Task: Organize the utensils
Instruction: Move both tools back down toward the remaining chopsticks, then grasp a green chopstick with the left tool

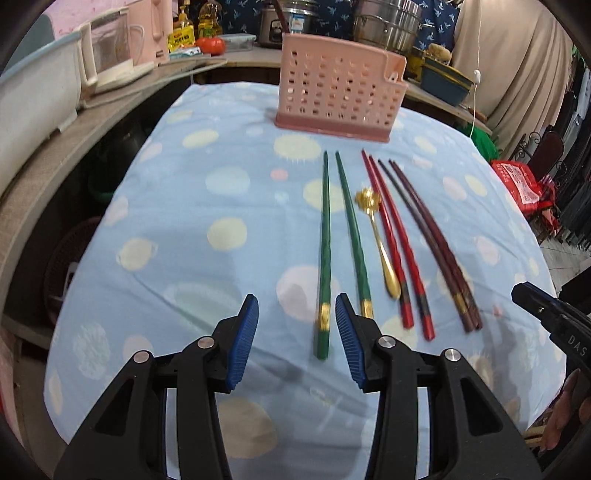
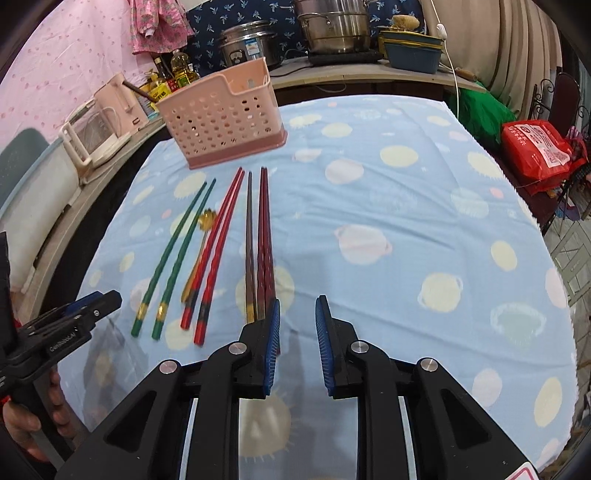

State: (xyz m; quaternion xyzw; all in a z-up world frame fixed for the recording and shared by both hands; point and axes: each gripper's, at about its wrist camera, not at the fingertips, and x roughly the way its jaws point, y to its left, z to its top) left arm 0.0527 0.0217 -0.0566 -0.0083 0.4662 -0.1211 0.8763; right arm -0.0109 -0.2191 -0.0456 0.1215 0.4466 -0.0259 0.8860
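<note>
With both the left gripper [image 1: 296, 317] and the right gripper [image 2: 297, 321] part-open and empty, left should centre over one green chopstick [image 1: 324, 254] mid-tabletop, grip near its gold band, then carry it to the pink holder [image 1: 338, 88] at the far edge.

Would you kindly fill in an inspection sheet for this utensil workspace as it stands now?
Surface: table under a light blue planet-print cloth, wrinkled.
Job's things: pink perforated plastic utensil holder upright at the far end; before it, lying side by side, green chopsticks, gold metal spoon, red chopsticks, dark brown chopsticks.
Clutter: nothing seen on the cloth.
Grippers: left gripper open, one green chopstick's end between its blue pads, untouched; right gripper open, empty, beside the brown pair.
Cables: white cord with switch hanging at the back.
Surroundings: steel pots, oil bottles, red bag.
</note>
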